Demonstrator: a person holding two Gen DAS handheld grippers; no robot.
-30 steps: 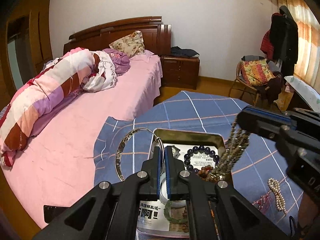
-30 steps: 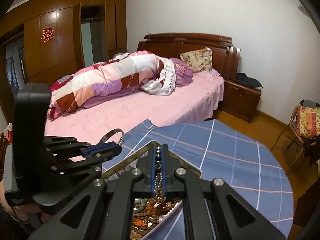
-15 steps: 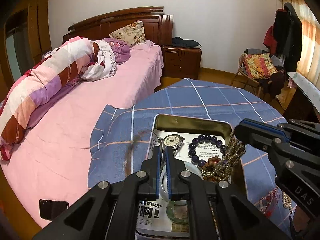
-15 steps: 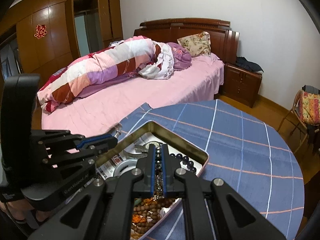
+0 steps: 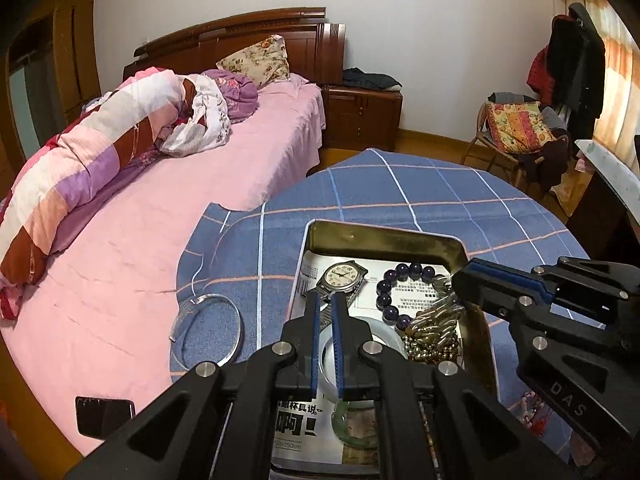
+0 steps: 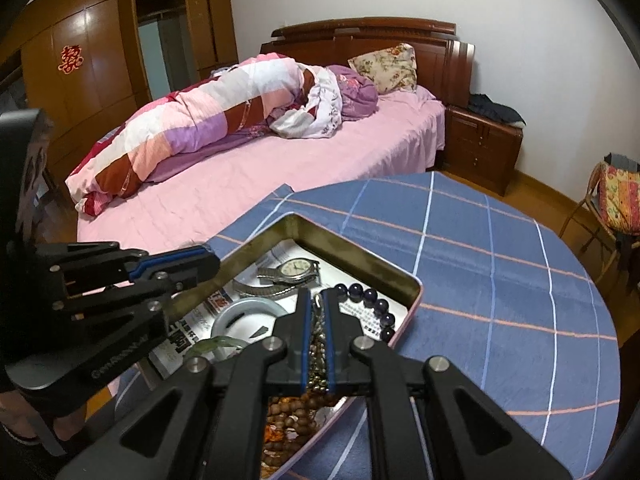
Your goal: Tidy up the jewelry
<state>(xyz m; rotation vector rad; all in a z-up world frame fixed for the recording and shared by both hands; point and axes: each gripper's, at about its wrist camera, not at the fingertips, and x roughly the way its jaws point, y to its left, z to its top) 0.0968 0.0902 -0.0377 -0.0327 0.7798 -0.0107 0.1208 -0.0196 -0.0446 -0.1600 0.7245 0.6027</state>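
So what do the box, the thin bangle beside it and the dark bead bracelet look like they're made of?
Box: probably tin, its gold inner walls dully reflective. Thin bangle: silvery metal, a bright open wire hoop. Dark bead bracelet: glossy purple beads with highlights, stone or glass.

the tin [image 5: 384,236] sits on the table [image 5: 400,184] near its bed-side edge. in the tin, the watch [image 5: 342,278] lies toward the far wall, the bead bracelet [image 5: 394,292] to its right, the chain [image 5: 434,330] at the right wall. the bangle [image 5: 208,330] lies on the table left of the tin, at the table's left edge.
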